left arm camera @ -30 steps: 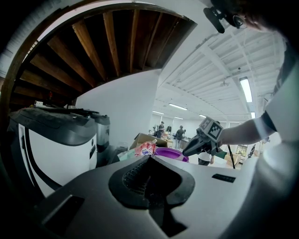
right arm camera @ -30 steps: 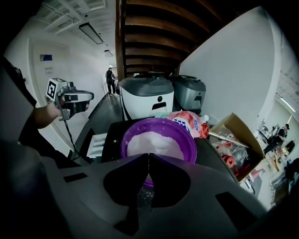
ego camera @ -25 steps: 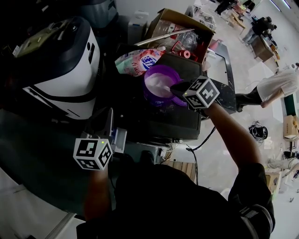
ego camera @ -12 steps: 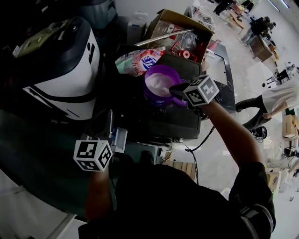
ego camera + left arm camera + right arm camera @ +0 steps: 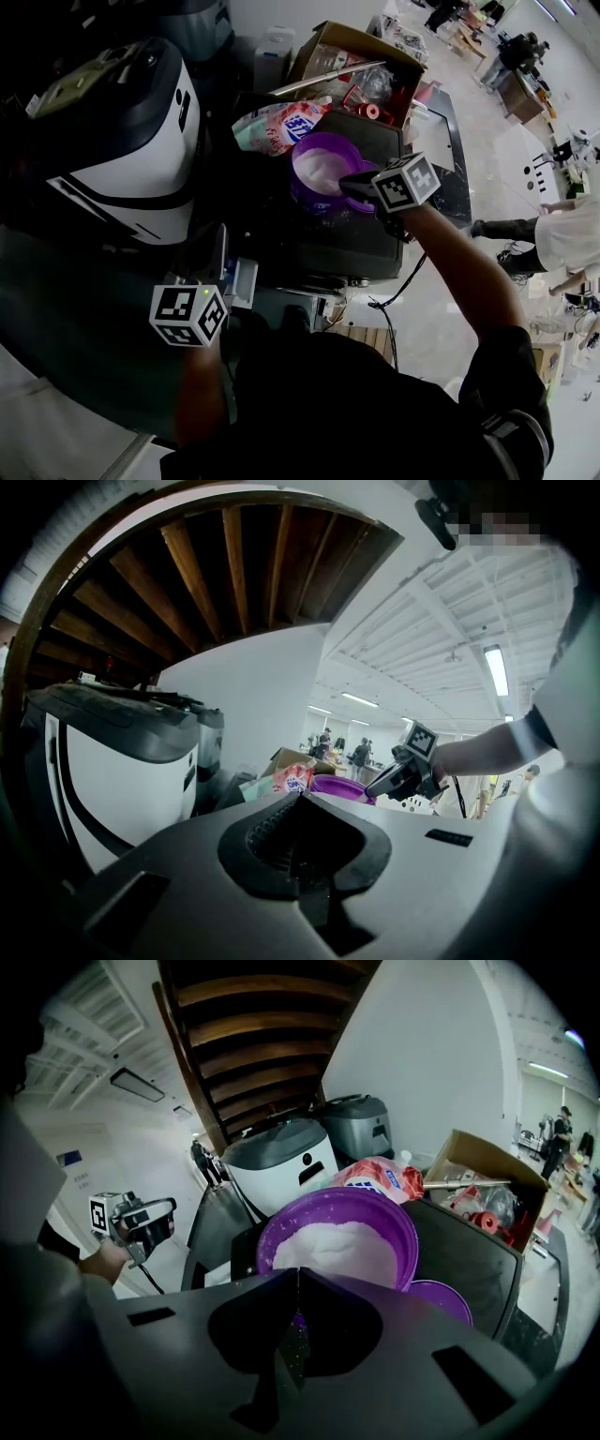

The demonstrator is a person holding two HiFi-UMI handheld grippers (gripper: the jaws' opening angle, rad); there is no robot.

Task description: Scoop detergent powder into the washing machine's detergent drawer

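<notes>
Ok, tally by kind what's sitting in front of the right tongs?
Powder bowl: 1
Purple disc: 1
Detergent bag: 1
Box: 1
Total: 4

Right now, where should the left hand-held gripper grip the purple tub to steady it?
Pinch the purple tub by its rim from above, opposite the right hand-held gripper and its purple scoop: it stands upright and open, and its round body looks too wide to span.
</notes>
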